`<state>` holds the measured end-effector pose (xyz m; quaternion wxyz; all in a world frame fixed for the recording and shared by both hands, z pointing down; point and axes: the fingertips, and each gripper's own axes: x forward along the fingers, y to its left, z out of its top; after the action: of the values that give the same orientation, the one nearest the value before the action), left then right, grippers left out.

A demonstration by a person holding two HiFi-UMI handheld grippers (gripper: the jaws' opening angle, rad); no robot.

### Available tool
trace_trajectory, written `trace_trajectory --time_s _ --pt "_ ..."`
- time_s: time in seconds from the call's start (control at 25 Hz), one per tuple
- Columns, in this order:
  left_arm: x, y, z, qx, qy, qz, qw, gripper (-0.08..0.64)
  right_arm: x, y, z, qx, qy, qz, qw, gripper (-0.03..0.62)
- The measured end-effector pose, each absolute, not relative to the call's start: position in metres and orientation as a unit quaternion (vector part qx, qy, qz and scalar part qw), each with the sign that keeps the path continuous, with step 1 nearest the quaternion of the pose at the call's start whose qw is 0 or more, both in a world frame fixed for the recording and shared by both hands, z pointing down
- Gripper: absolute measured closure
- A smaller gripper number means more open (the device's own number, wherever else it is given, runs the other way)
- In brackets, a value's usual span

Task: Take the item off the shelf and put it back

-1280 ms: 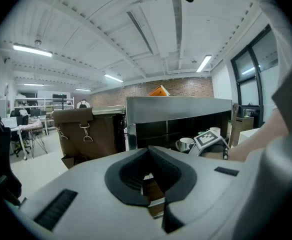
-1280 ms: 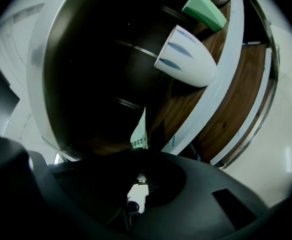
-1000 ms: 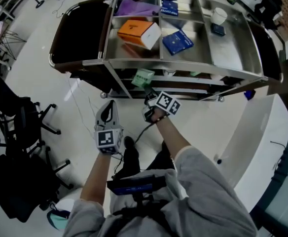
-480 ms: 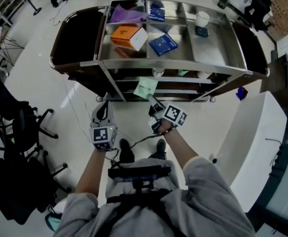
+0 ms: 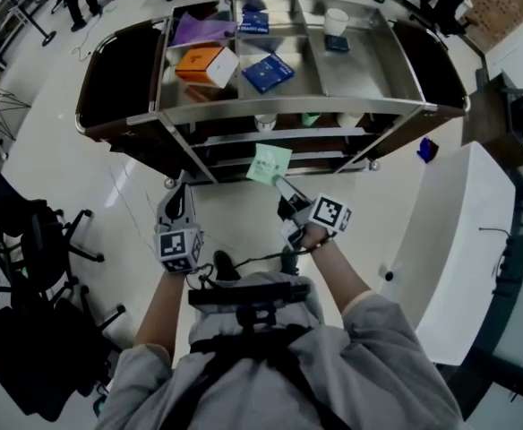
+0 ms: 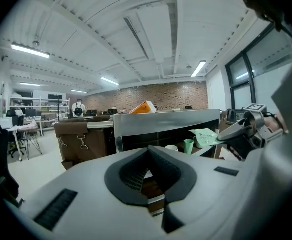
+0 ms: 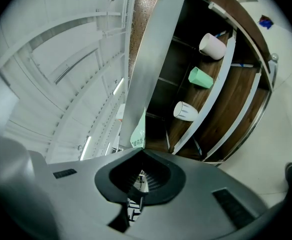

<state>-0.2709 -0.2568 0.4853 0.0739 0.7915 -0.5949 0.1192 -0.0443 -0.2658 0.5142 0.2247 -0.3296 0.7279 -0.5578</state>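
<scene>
Your right gripper has drawn back from the cart over the last second, and the green packet has come with it. A second ago the packet sat at the lip of the middle shelf, just under the steel top. Now it hangs in the open in front of the cart, clear of every shelf and touching nothing but the jaws. You have also stepped back, so the cart lies farther off in the head view.

The right jaws are pressed tight together on the packet's lower edge in a thin pinch. In the right gripper view the packet rises edge-on from between the pads, with the cups left on the shelf behind it. Your left gripper has barely shifted. It sits low on your left, jaws closed on nothing, pointing at the cart.

So the first half of the job looks done: the item is off the shelf. What remains, as I judge it, is the return. Carry the packet back to that shelf, ease it in by the cups, and only then let the jaws part.
</scene>
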Motion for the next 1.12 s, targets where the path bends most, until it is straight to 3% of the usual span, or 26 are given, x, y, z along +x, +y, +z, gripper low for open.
trace_trajectory --time_s 0.4,1.12 --pt "-0.256 -0.241 0.486 0.792 -0.593 0.119 0.081 0.555 0.007 -0.242 0.523 -0.363 0.715 -0.551 0.231 0.583" --pt "-0.242 -0.234 0.488 0.795 -0.589 0.124 0.075 0.555 0.015 -0.24 0.526 -0.354 0.714 -0.554 0.24 0.583"
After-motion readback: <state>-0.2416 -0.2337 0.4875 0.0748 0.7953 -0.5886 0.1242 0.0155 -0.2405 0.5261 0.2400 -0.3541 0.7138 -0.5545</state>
